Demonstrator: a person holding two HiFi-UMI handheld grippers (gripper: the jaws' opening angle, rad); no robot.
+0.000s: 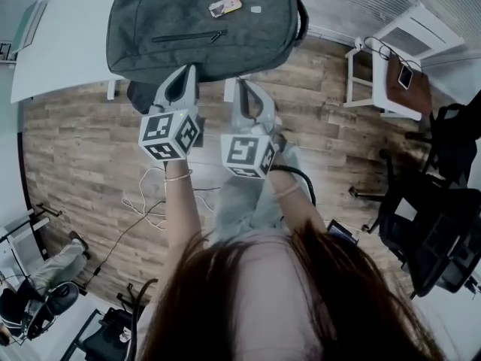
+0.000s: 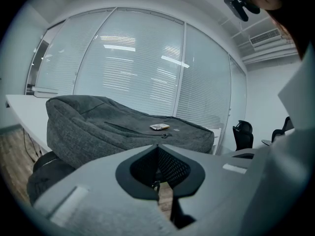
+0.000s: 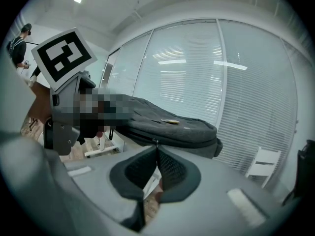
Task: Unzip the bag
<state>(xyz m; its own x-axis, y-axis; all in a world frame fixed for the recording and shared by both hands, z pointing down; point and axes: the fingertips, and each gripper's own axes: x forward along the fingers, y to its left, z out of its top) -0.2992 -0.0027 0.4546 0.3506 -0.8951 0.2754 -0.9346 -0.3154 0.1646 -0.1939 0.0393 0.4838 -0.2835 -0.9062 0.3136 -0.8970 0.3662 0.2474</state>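
Note:
A grey backpack point(image 1: 203, 25) lies flat on a white table point(image 1: 60, 43), its front pocket zipper point(image 1: 188, 36) closed and a small card point(image 1: 225, 6) on top. Both grippers are held side by side just short of the bag's near edge, pointing at it. The left gripper point(image 1: 188, 70) is shut with nothing between its jaws; in its own view the bag point(image 2: 98, 127) fills the middle ground beyond the left gripper point(image 2: 157, 146). The right gripper point(image 1: 242, 83) is also shut and empty; its view shows the bag's side point(image 3: 172, 129) just ahead of the right gripper point(image 3: 156, 144).
A dark object point(image 1: 139, 96) sits under the table edge by the left gripper. Cables point(image 1: 150, 201) trail over the wooden floor. A white chair point(image 1: 391, 74) with a phone stands at the right, black office chairs point(image 1: 428, 232) lower right. A seated person point(image 1: 45, 277) is at lower left.

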